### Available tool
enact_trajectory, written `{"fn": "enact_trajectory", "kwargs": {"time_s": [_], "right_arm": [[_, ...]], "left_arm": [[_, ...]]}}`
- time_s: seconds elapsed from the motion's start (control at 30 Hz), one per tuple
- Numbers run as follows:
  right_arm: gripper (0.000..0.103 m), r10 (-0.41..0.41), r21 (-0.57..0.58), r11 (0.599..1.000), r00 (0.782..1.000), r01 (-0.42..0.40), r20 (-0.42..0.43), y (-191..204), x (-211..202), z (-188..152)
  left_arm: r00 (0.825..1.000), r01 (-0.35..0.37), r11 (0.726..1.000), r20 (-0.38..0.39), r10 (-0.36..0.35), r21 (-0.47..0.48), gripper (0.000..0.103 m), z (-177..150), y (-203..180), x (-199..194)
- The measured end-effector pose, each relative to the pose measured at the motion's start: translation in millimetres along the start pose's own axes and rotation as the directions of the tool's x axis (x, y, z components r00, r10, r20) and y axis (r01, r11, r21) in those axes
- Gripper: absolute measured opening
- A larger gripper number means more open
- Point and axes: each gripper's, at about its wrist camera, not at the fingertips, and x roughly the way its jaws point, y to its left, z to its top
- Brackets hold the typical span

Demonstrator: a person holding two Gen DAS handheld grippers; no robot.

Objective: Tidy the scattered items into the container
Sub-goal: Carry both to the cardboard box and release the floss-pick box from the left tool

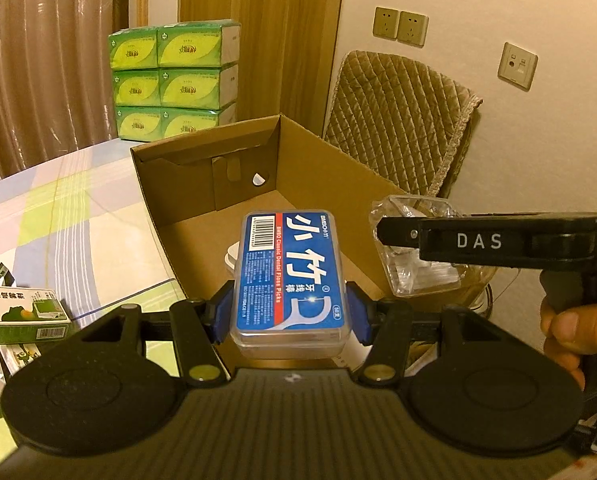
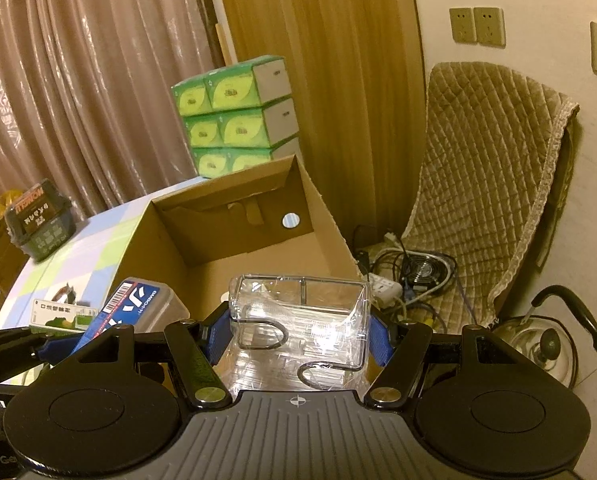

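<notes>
My left gripper (image 1: 290, 316) is shut on a blue dental floss pick box (image 1: 290, 276), held above the open cardboard box (image 1: 202, 184). A white object (image 1: 231, 258) lies on the box floor under it. My right gripper (image 2: 300, 334) is shut on a clear plastic holder with wire hooks (image 2: 298, 316), over the near edge of the same cardboard box (image 2: 234, 248). In the left wrist view the clear plastic holder (image 1: 414, 248) hangs at the box's right wall, with the right gripper's body in front of it. The floss box (image 2: 134, 300) shows at left in the right wrist view.
A green and white carton (image 1: 22, 312) and other packets lie on the checked tablecloth (image 1: 66, 208) at left. Stacked green tissue packs (image 1: 174, 80) stand behind the box. A dark basket (image 2: 38, 220) sits far left. A quilted chair (image 2: 486, 176), cables and a kettle (image 2: 546, 344) are at right.
</notes>
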Motion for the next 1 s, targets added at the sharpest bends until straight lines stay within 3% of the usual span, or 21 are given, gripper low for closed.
{"fn": "enact_trajectory", "kwargs": {"time_s": [0.4,1.0], "right_arm": [[0.064,0.000,0.003,1.000,1.000,0.000,0.002,0.4,-0.5,0.8],[0.064,0.010,-0.008,1.000,1.000,-0.010,0.000,9.2,-3.6,1.6]], "left_arm": [[0.999,-0.016,1.000,-0.031,0.016,0.004,0.052,-1.7,-0.7,5.4],[0.999,-0.045,0.999,0.010,0.045,-0.028,0.056,-13.7,16.8,-29.4]]}}
